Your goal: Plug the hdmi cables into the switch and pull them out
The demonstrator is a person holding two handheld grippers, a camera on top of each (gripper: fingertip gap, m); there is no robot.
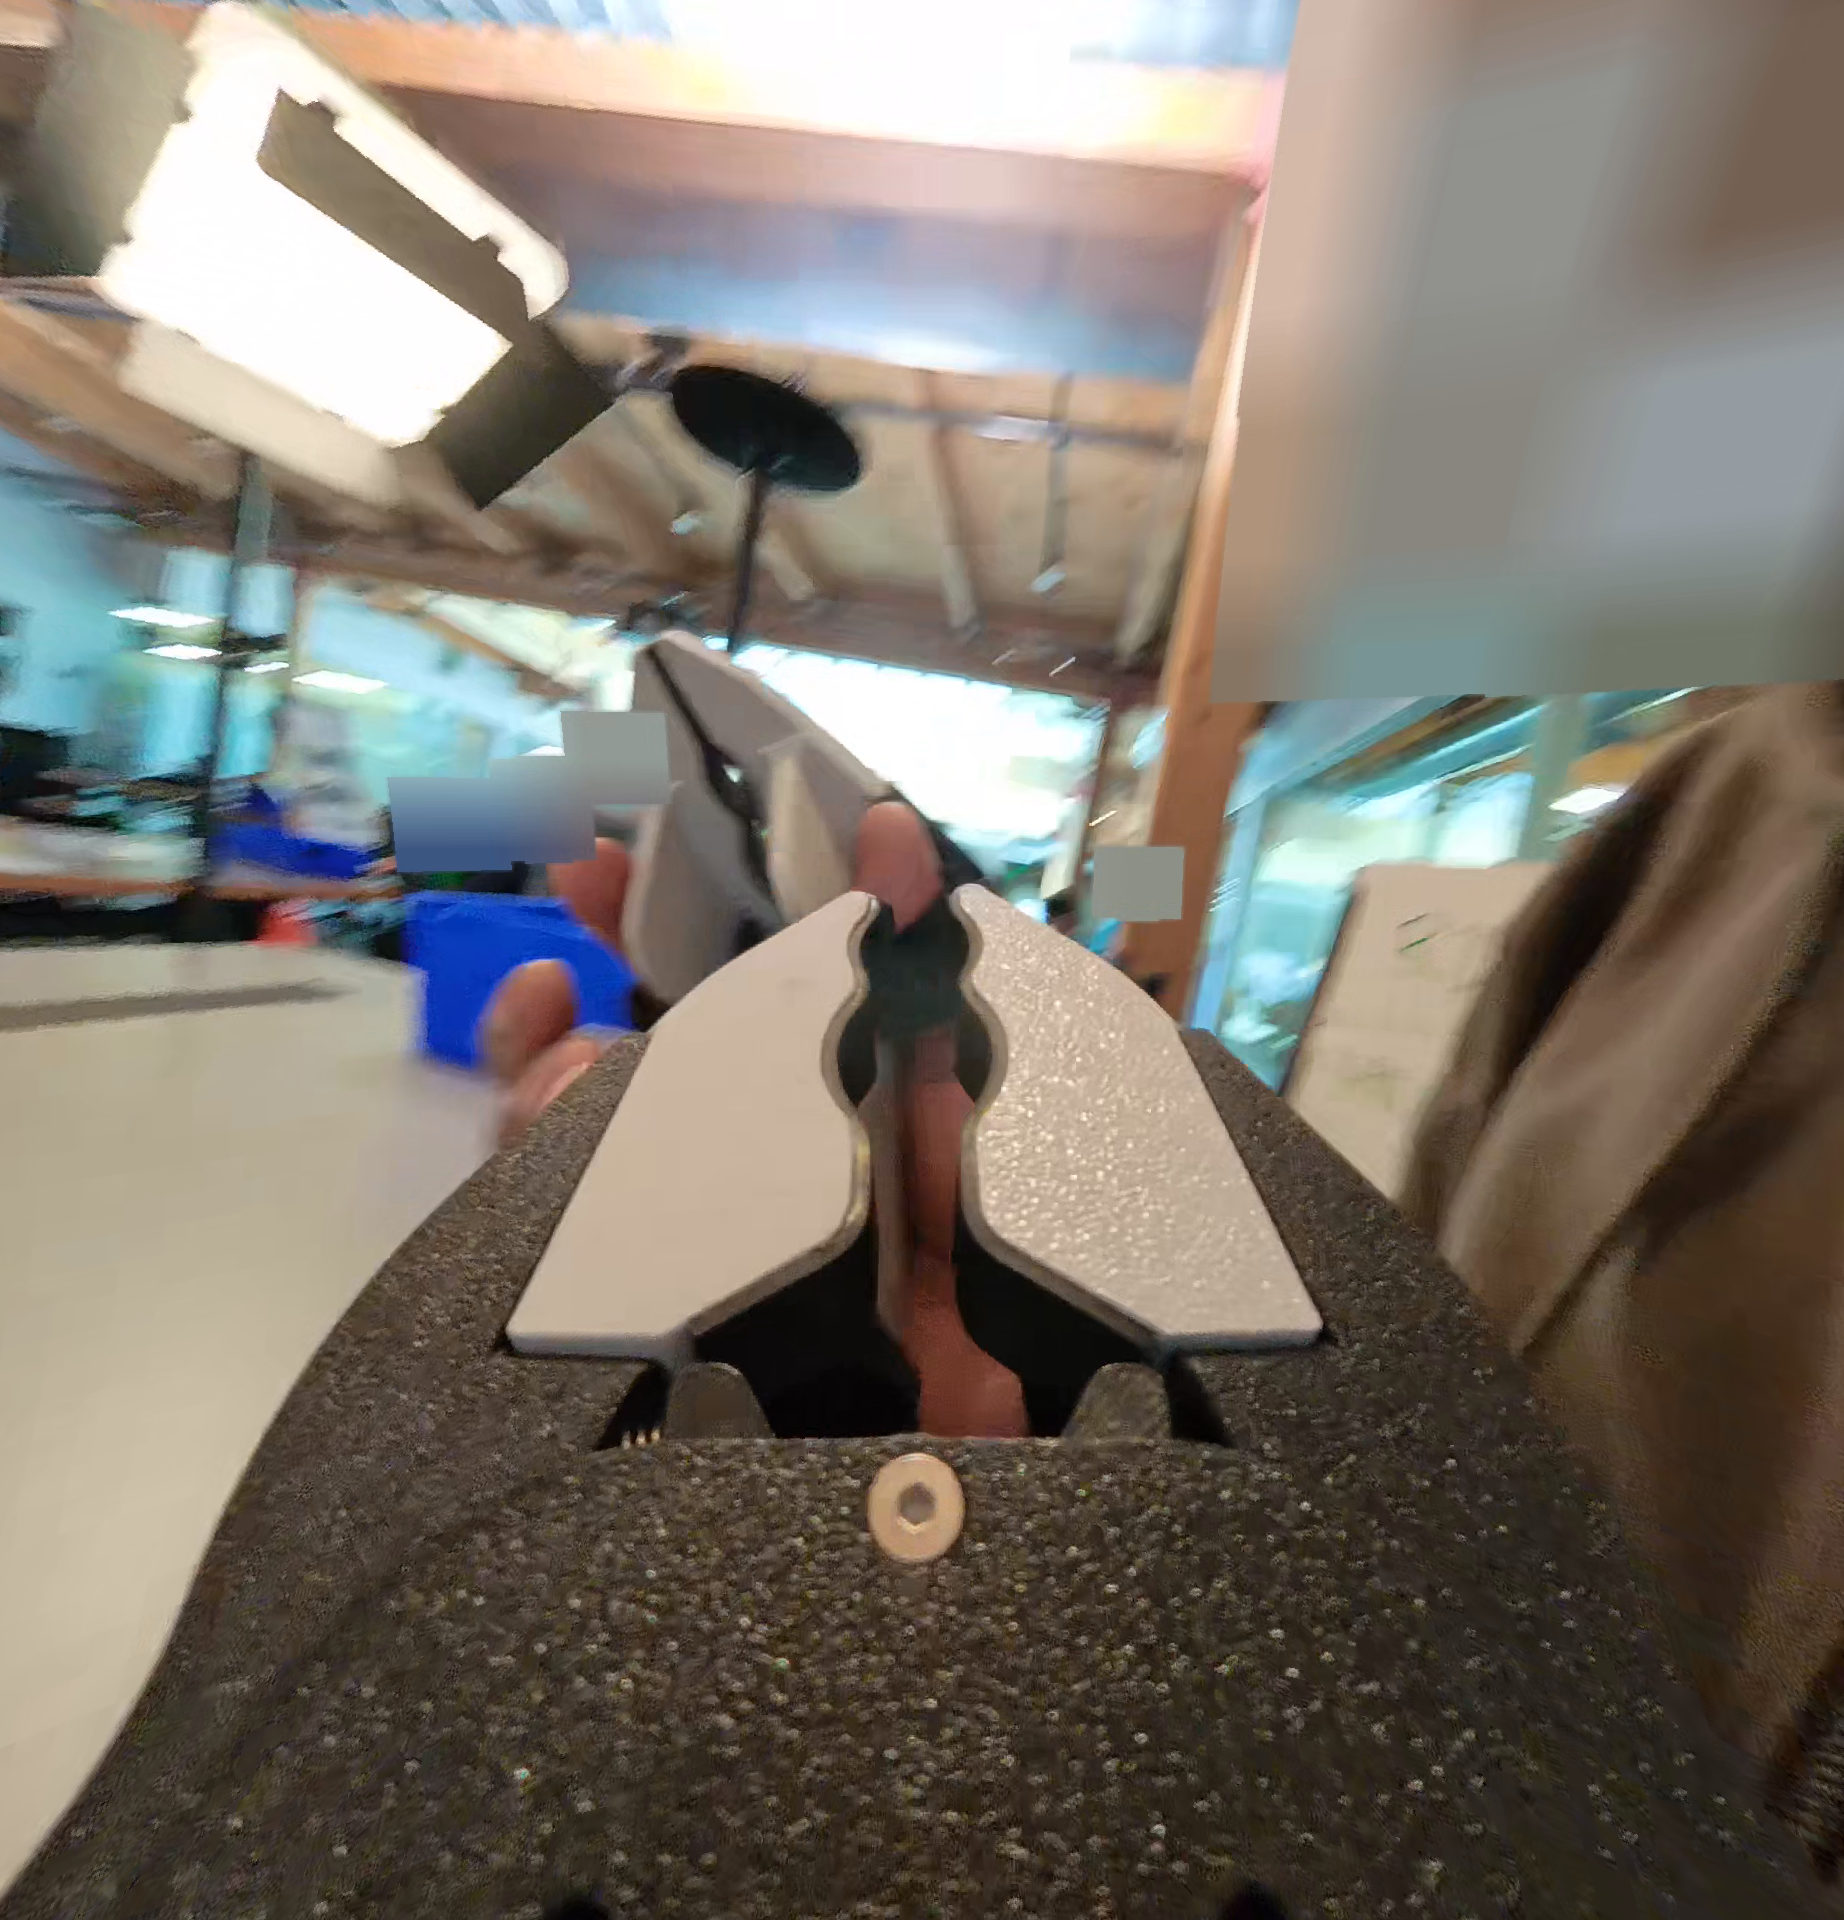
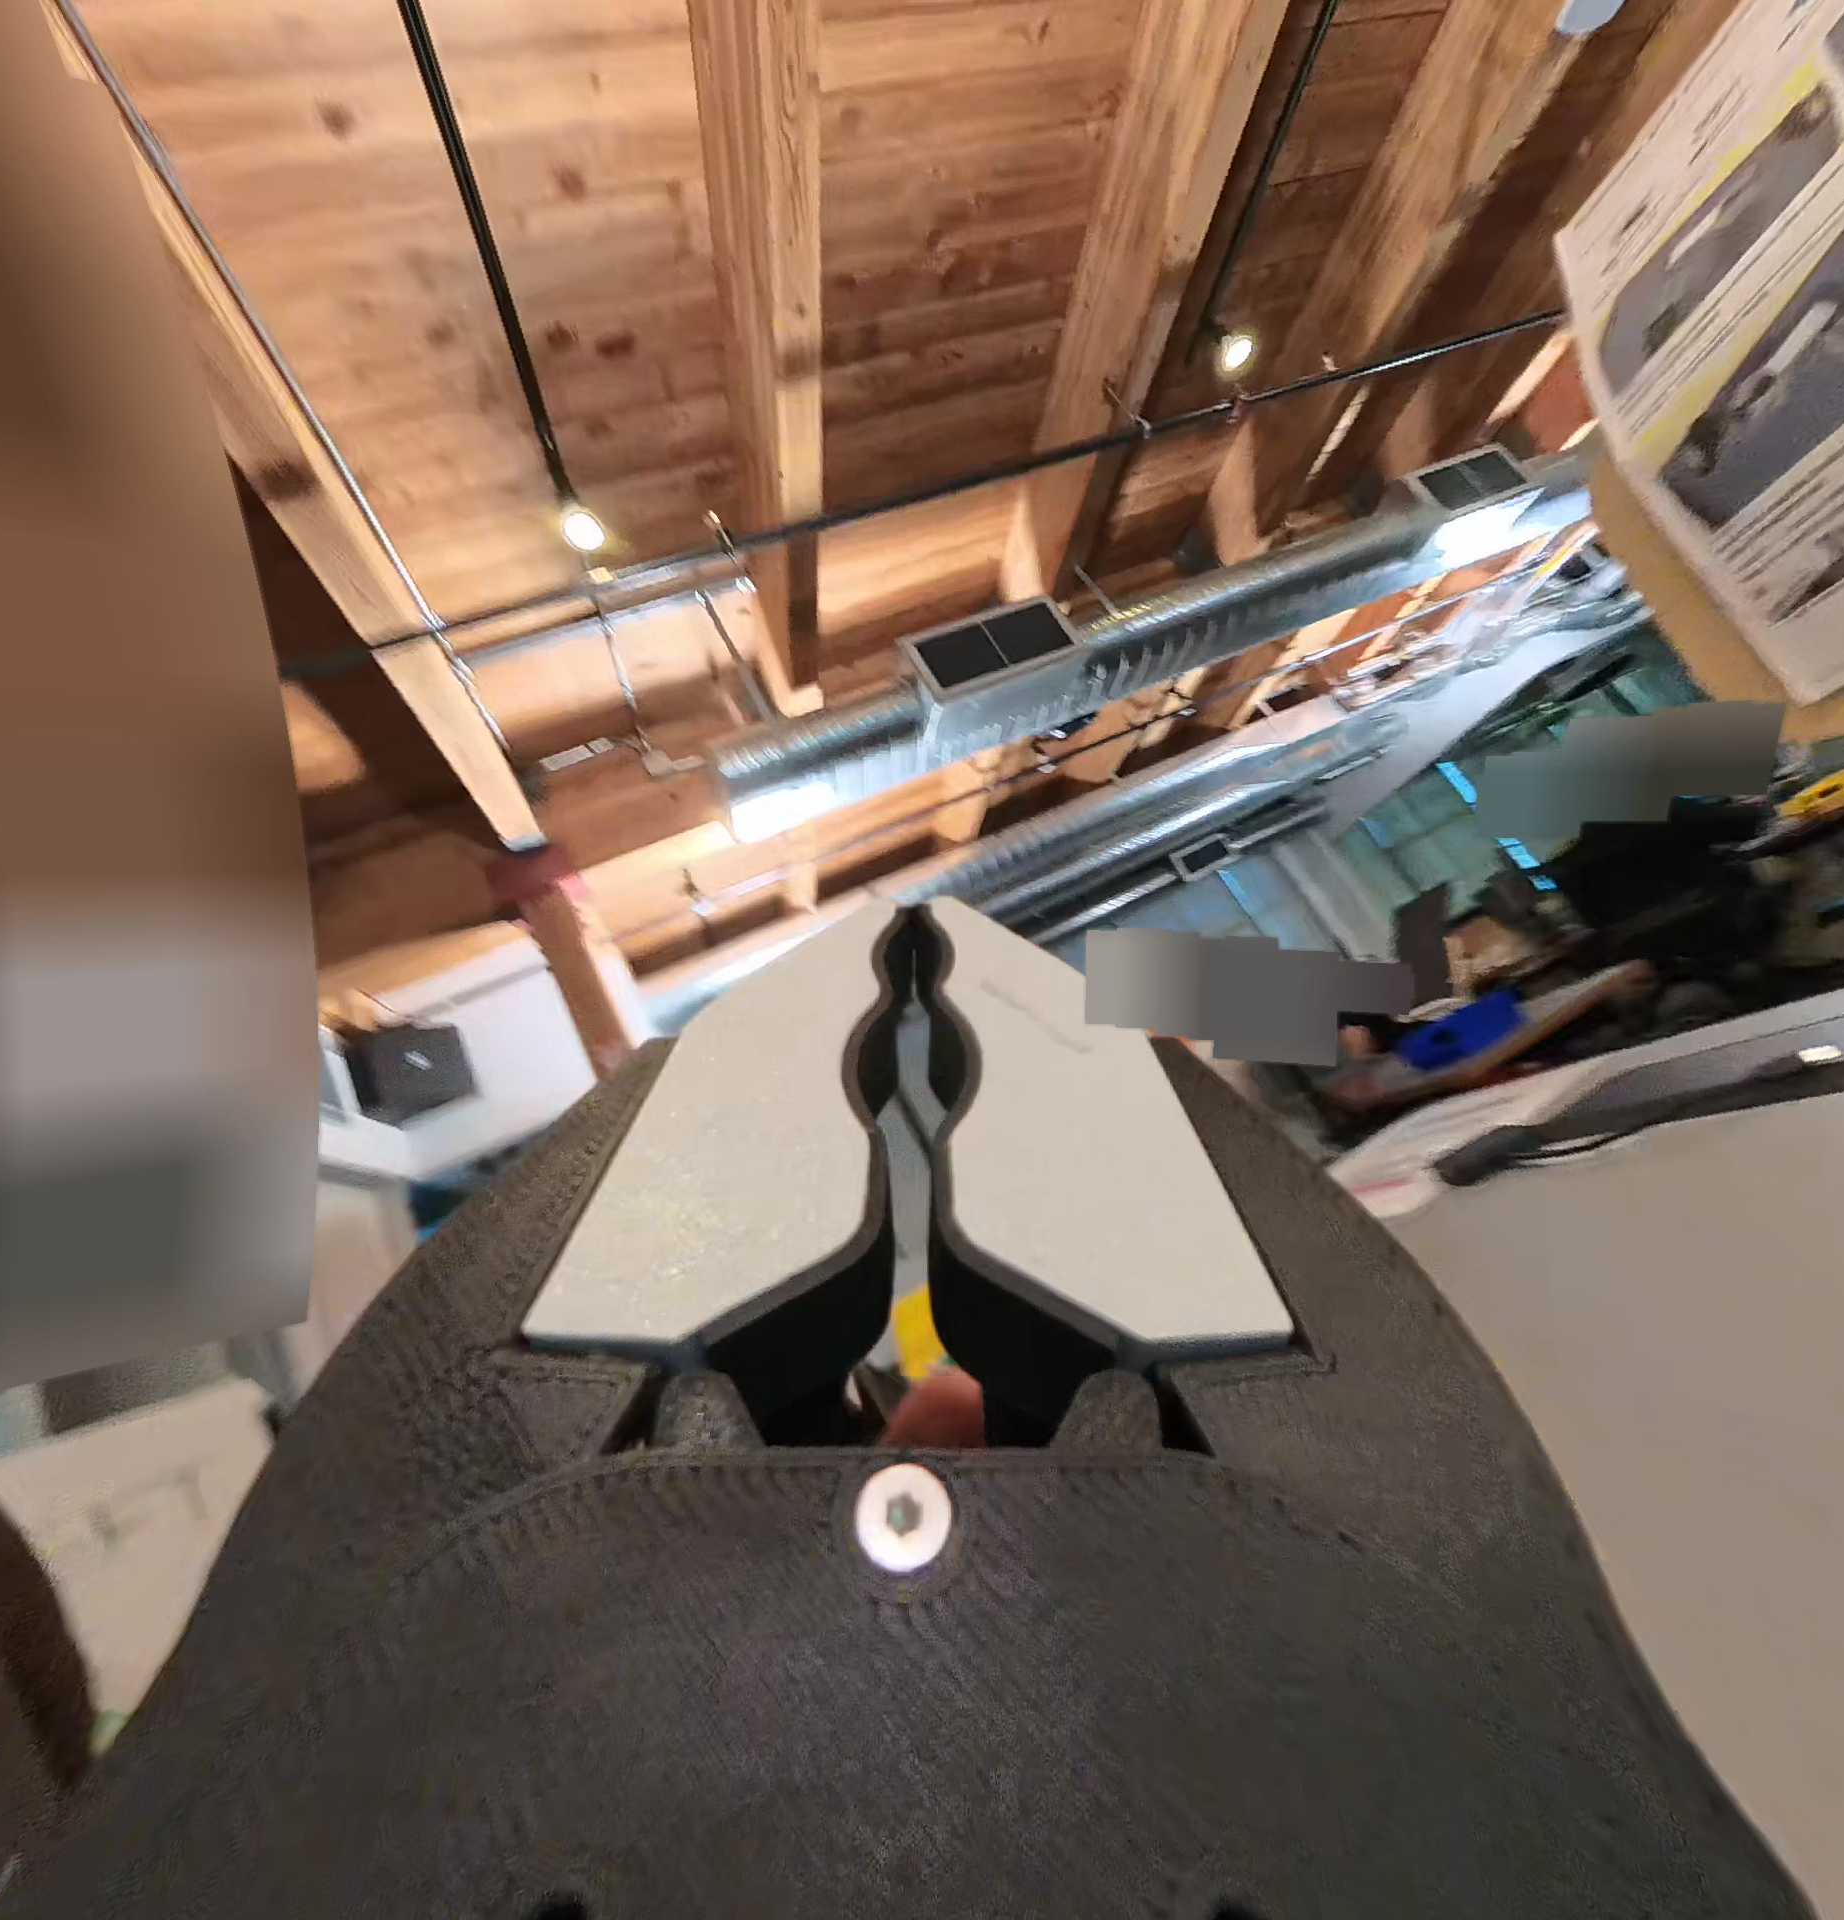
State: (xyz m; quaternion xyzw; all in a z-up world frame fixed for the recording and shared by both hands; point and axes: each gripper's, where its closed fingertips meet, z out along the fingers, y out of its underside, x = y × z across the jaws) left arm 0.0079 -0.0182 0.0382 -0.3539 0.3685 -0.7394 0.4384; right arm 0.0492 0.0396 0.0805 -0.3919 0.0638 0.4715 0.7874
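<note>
In the left wrist view, the left gripper (image 1: 910, 914) points up across the room. Its fingers (image 1: 762, 1049) stand slightly apart with nothing clamped between them. Just beyond them a hand (image 1: 565, 987) holds the right gripper (image 1: 679, 686), whose grey fingers lie together. A pale counter (image 1: 170, 1195) stretches to the left.

In the right wrist view, the right gripper's fingers (image 2: 783, 1081) meet at the tips on nothing, aimed at wooden ceiling beams (image 2: 762, 312) and silver ducts (image 2: 1157, 634). No worked object shows, so progress cannot be judged.
</note>
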